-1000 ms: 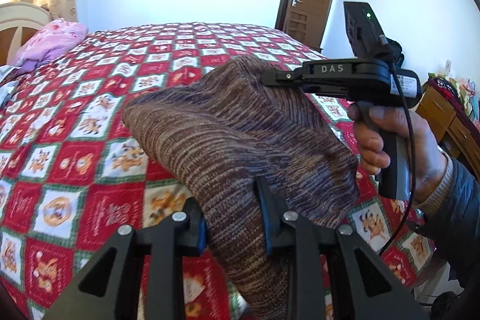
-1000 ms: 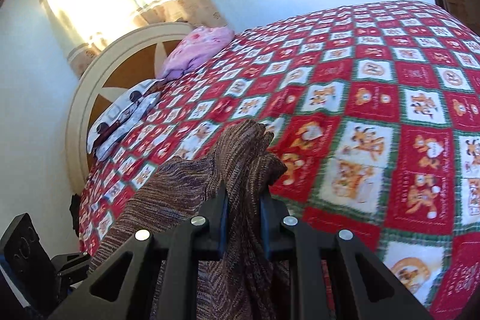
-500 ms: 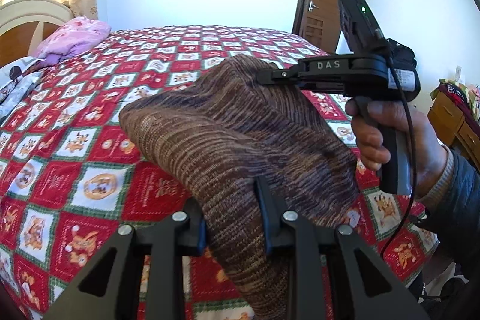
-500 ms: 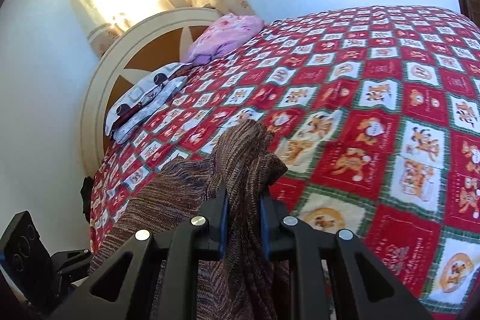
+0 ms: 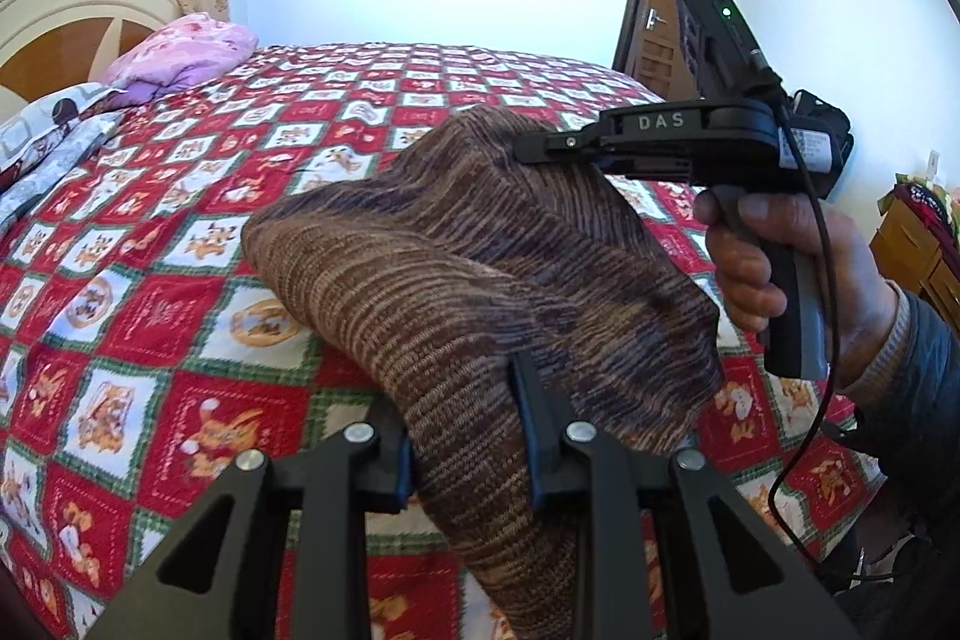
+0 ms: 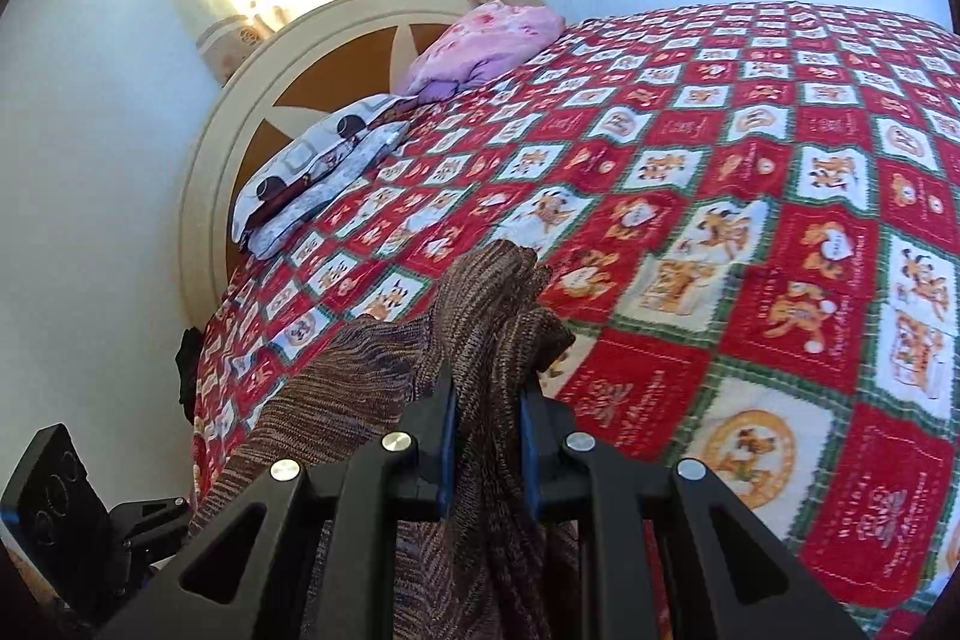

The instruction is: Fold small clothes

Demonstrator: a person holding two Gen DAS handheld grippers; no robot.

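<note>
The left gripper [image 5: 468, 436] is clamped on a thick bunch of the brown knit garment [image 5: 480, 280], the cloth filling the narrow gap between its blue pads. The right gripper [image 6: 485, 418] is likewise pinched tight on another bunched edge, its tips seen from the left wrist view biting the far, upper part of the fabric. Between the two grips the garment hangs in the air as a slack hump above the near right part of the red patterned bedspread [image 5: 180, 280].

Compared with a second ago, both grips are unchanged, but the view has swung: the headboard [image 6: 288, 58] and pink pillow [image 6: 486, 40] now sit further into frame, so the pair seems to be carrying the cloth over the bed. That suggests the garment is being positioned for laying out, with no fold made yet.

The right hand [image 5: 774, 268] wraps the pistol handle, wrist roughly level, gripper pointing left across the bed.
</note>
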